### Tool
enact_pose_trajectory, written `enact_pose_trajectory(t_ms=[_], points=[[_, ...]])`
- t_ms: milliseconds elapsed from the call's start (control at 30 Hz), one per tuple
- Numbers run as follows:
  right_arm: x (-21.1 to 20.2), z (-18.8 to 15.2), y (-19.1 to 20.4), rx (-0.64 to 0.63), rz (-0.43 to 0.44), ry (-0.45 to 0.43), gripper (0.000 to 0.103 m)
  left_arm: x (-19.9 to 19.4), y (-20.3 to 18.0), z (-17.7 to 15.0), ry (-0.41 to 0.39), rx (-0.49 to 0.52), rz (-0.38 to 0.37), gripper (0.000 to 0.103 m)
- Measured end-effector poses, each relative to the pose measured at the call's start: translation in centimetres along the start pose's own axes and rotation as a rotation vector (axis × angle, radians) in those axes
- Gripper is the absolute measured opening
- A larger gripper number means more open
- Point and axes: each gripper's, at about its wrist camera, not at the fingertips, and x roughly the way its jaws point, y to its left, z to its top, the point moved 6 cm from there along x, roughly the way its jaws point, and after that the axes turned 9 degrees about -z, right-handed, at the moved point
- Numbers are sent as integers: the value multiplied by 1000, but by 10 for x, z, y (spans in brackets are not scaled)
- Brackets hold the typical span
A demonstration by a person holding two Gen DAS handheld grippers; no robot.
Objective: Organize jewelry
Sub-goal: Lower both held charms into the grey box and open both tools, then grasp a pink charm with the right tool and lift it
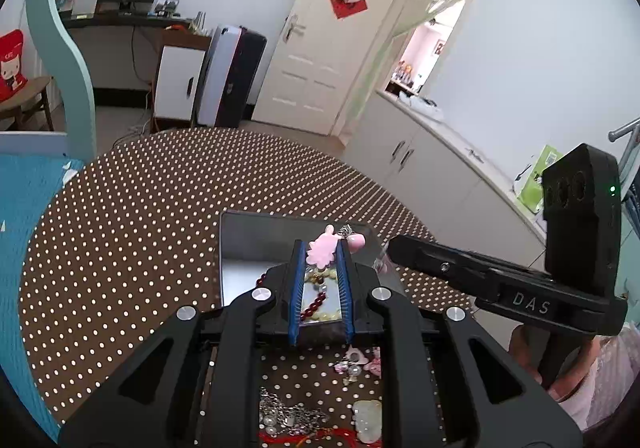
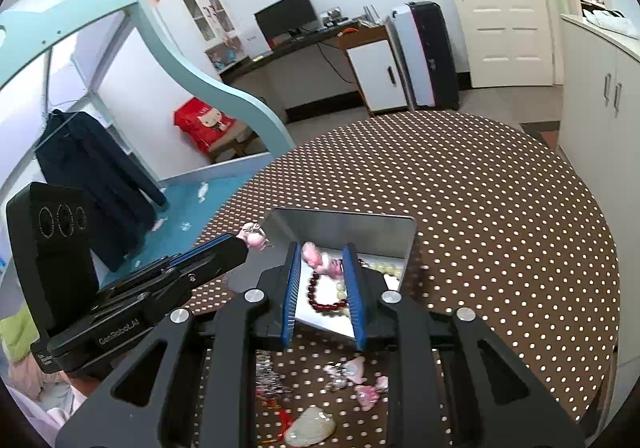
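Holding a pink, flower-like charm (image 1: 322, 248) between the tips of its blue-padded fingers, the left gripper (image 1: 321, 253) hangs over the open silver metal box (image 1: 240, 232) on the brown, white-dotted tablecloth (image 1: 120, 232). The charm's small metal ring and a second pink bead dangle just beyond the fingertips, above the box's far wall.

The right gripper (image 2: 322, 260) is also narrowed, its fingers pinching a pale pink charm (image 2: 316, 258) over the same box. From the left wrist view it reaches in from the right, its tip just beside the box's right edge.

Below the fingers, inside the box, lie a dark red bead bracelet (image 2: 320, 294) and a string of cream-yellow beads (image 2: 384, 268), so part of the sorting looks done.

Behind the fingertips, near the grippers' bodies and outside the box, several pieces wait on the cloth: a heap of silver chain (image 1: 288, 414), a white jade-like pendant on red cord (image 2: 310, 430), and a cluster of small pink and clear charms (image 2: 360, 380).

By my judgement the task is roughly midway: two charms are about to be released into the box, and at least three groups remain to be picked up.
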Motion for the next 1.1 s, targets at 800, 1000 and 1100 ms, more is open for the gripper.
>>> enact_pose_trajectory(t_ms=[800,1000,1100], points=[[-15,-17,-31,11,-150,-8,70,4,-2,-20,30,27,42,62],[-19,-23,-29,4,-162,-8,71,2,-6,-25,42,40,59,62],[-23,-30,-30,-7,-171,-9,71,-1,-11,-30,50,58,60,62]])
